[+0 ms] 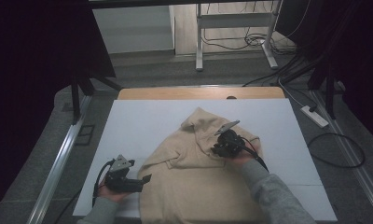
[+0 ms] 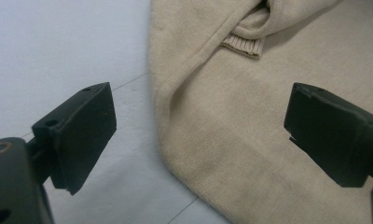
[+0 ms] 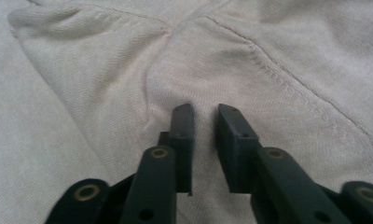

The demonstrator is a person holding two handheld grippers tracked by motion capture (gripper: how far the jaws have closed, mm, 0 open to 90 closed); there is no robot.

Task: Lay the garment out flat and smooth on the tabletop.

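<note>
The beige sweater (image 1: pixel 194 177) lies crumpled at the table's (image 1: pixel 138 121) near edge, the right gripper (image 3: pixel 204 122) pinching a fold of its knit, the left gripper (image 2: pixel 198 135) gaping over its hem corner.

White-topped table (image 1: pixel 128 121) with a crumpled beige sweater (image 1: pixel 194 186) flat across its near half
</note>
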